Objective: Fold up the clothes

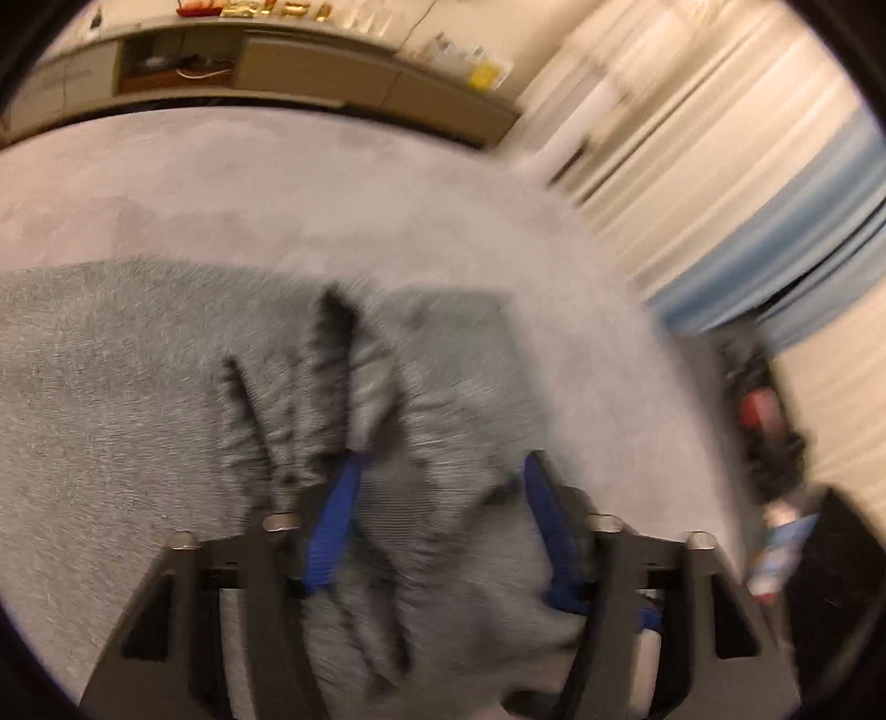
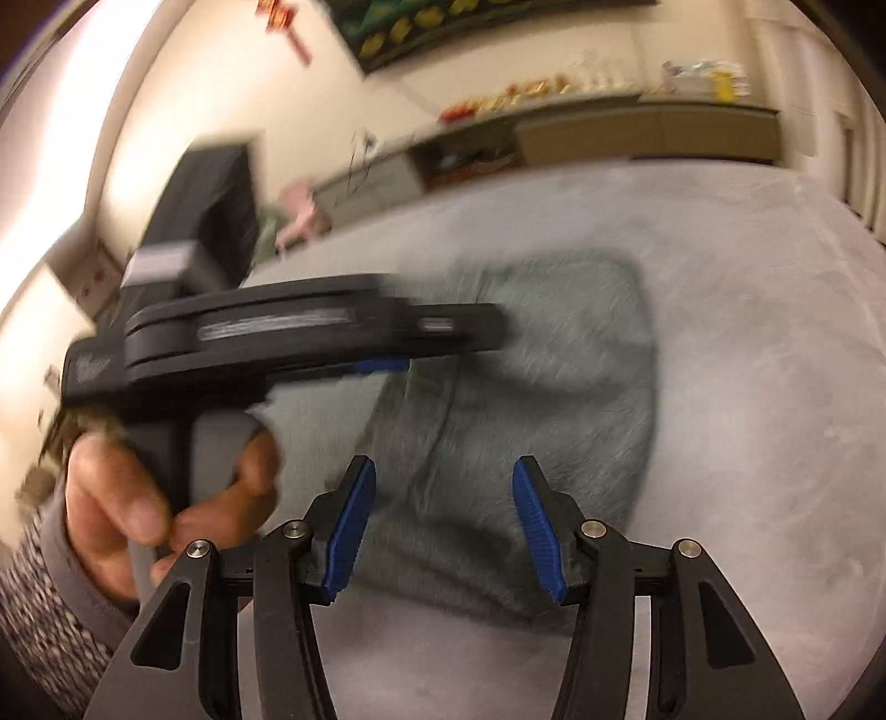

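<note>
My left gripper points down onto the grey-green fuzzy garment. Its 2 blue pads stand wide apart, and a bunched ridge of the cloth fills the gap between them, with creases fanning out from the left pad's tip. The cloth lies against both pads, but through the blur I see no pinch, so I count these jaws as released. From my other side the same tool shows in profile over the garment, its grip wrapped by my left hand in a grey cuff with a speckled sleeve behind it.

My right gripper is released too: its 2 pads are well apart with nothing between them, and the garment's near edge lies on the surface below the gap.

The garment lies spread on a pale grey plush surface, partly doubled over.

Beyond that surface a low cabinet runs along the wall. 1 compartment is open; inside are dark things and a pale looped cable, too blurred to name. The doors beside it are closed. Red and gold items stand on top.
</note>
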Demonstrator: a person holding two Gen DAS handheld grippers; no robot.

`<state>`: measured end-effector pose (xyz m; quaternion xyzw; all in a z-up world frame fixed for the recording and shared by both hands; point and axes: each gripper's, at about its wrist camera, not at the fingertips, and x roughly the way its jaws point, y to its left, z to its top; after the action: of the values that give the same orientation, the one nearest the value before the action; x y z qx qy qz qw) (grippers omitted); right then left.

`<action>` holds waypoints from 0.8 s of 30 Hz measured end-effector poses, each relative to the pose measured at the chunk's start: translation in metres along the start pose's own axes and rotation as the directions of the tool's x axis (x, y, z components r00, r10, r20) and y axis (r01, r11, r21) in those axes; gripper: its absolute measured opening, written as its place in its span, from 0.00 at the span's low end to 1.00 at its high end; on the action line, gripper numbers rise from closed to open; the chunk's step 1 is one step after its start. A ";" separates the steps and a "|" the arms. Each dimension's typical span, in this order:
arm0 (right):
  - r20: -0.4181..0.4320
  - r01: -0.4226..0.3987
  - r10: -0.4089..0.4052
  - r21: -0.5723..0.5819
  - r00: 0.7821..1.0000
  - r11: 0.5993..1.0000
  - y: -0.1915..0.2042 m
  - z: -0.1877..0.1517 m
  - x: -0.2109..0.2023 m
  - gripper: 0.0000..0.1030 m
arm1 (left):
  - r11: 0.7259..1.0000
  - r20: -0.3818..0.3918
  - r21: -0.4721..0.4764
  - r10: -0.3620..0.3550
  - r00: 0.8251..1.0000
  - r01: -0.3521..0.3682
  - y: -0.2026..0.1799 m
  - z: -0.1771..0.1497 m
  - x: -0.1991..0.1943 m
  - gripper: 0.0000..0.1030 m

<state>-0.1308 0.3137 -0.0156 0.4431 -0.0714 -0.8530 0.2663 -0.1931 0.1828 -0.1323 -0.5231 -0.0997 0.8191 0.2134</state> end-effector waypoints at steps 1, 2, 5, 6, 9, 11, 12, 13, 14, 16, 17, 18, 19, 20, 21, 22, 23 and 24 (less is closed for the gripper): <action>-0.020 0.029 -0.029 -0.022 0.999 0.999 0.000 -0.003 0.004 0.52 | 1.000 -0.009 -0.005 0.009 1.000 -0.009 0.003 0.001 0.002 0.10; -0.035 0.063 -0.065 -0.043 0.997 0.997 -0.002 -0.007 0.009 0.52 | 1.000 -0.014 -0.016 0.000 1.000 0.000 0.005 0.003 0.000 0.10; -0.053 0.116 -0.121 -0.091 0.991 0.989 -0.007 -0.015 0.009 0.48 | 0.999 -0.037 -0.044 -0.017 0.999 0.015 0.012 0.011 -0.007 0.09; -0.057 0.131 -0.137 -0.105 0.989 0.986 -0.008 -0.017 0.007 0.31 | 0.998 -0.044 -0.053 -0.022 0.999 0.020 0.014 0.013 -0.010 0.09; -0.052 0.143 -0.151 -0.131 0.987 0.981 -0.009 -0.020 -0.003 0.09 | 0.997 -0.055 -0.076 -0.029 0.998 0.024 0.019 0.021 -0.021 0.09; -0.036 0.126 -0.132 -0.133 0.991 0.983 -0.009 -0.022 -0.013 0.08 | 0.995 -0.048 -0.088 -0.041 0.998 0.037 0.021 0.026 -0.029 0.09; -0.028 0.117 -0.122 -0.134 0.992 0.984 -0.008 -0.023 -0.018 0.08 | 0.995 -0.041 -0.092 -0.053 0.998 0.049 0.023 0.028 -0.031 0.10; -0.020 0.108 -0.112 -0.136 0.994 0.985 -0.008 -0.023 -0.023 0.08 | 0.994 -0.034 -0.096 -0.064 0.997 0.060 0.025 0.030 -0.034 0.11; -0.017 0.102 -0.105 -0.138 0.994 0.985 -0.008 -0.025 -0.026 0.08 | 0.993 -0.025 -0.093 -0.075 0.997 0.073 0.026 0.028 -0.038 0.22; -0.030 0.100 -0.105 -0.138 0.994 0.985 -0.012 -0.028 -0.026 0.08 | 0.991 0.005 -0.079 -0.105 0.994 0.105 0.028 0.012 -0.051 0.42; -0.038 0.099 -0.105 -0.136 0.994 0.986 -0.014 -0.030 -0.026 0.08 | 0.990 0.019 -0.073 -0.122 0.992 0.123 0.028 0.001 -0.057 0.51; -0.044 0.097 -0.104 -0.135 0.994 0.986 -0.015 -0.032 -0.026 0.08 | 0.988 0.026 -0.068 -0.139 0.990 0.141 0.028 -0.006 -0.059 0.55; -0.047 0.091 -0.098 -0.133 0.994 0.987 -0.016 -0.032 -0.028 0.08 | 0.985 0.028 -0.063 -0.158 0.987 0.159 0.028 -0.012 -0.058 0.57; -0.050 0.086 -0.093 -0.131 0.994 0.988 -0.016 -0.033 -0.029 0.08 | 0.985 0.024 -0.054 -0.162 0.986 0.163 0.026 -0.019 -0.055 0.59; -0.053 0.080 -0.088 -0.130 0.995 0.988 -0.017 -0.034 -0.030 0.08 | 0.986 0.016 -0.043 -0.159 0.987 0.159 0.023 -0.026 -0.049 0.60; -0.056 0.075 -0.083 -0.129 0.995 0.989 -0.017 -0.035 -0.030 0.08 | 0.989 0.008 -0.029 -0.144 0.990 0.144 0.020 -0.031 -0.044 0.60; -0.060 0.072 -0.081 -0.130 0.995 0.989 -0.016 -0.035 -0.030 0.08 | 0.993 0.007 -0.012 -0.117 0.993 0.117 0.017 -0.033 -0.041 0.60; -0.063 0.070 -0.079 -0.132 0.995 0.989 -0.015 -0.036 -0.030 0.08 | 0.996 0.011 0.006 -0.088 0.996 0.088 0.013 -0.036 -0.037 0.58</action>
<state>-0.0939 0.3464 -0.0212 0.4560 0.0101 -0.8496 0.2647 -0.1508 0.1527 -0.1225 -0.5131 -0.1216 0.8121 0.2499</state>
